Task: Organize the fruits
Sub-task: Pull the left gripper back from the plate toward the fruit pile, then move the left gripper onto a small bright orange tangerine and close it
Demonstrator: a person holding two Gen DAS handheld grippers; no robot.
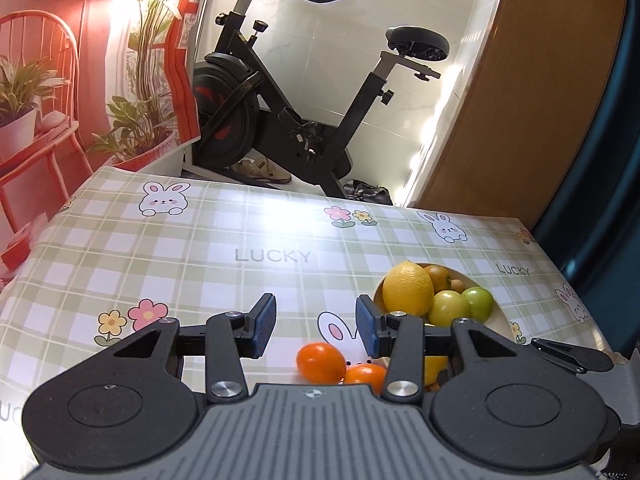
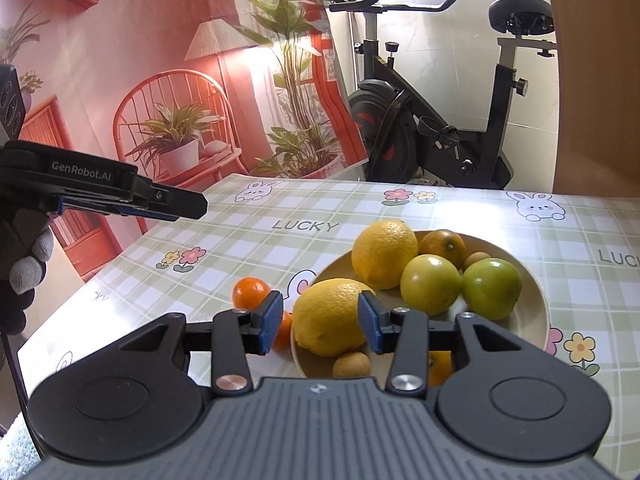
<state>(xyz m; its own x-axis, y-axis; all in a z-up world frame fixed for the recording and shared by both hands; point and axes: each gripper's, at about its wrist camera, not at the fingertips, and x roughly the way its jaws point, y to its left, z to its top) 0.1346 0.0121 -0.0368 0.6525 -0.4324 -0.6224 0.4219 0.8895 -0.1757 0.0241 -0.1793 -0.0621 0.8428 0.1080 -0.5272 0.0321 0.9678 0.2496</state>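
Open tablecloth (image 1: pixel 208 248) left and far; right side blocked by heaped bowl (image 2: pixel 536 308), two oranges (image 2: pixel 251 291) just left.

Two wrist fisheyes, each angled down along its fingers, close above the green-checked rabbit-print tablecloth (image 1: pixel 192 248), sharing the cream round fruit bowl (image 2: pixel 536 312) and black exercise bike (image 1: pixel 280 120).

A: What is sitting beyond the table's far edge?
B: A black exercise bike (image 1: pixel 296 92) is standing on the pale floor, with shoes (image 1: pixel 260 170) lying under it.
A: And along the left edge?
B: A backdrop (image 2: pixel 160 80) is hanging there, showing a red chair, lamp and potted plants. A checked tablecloth (image 1: pixel 200 248) is covering the table.
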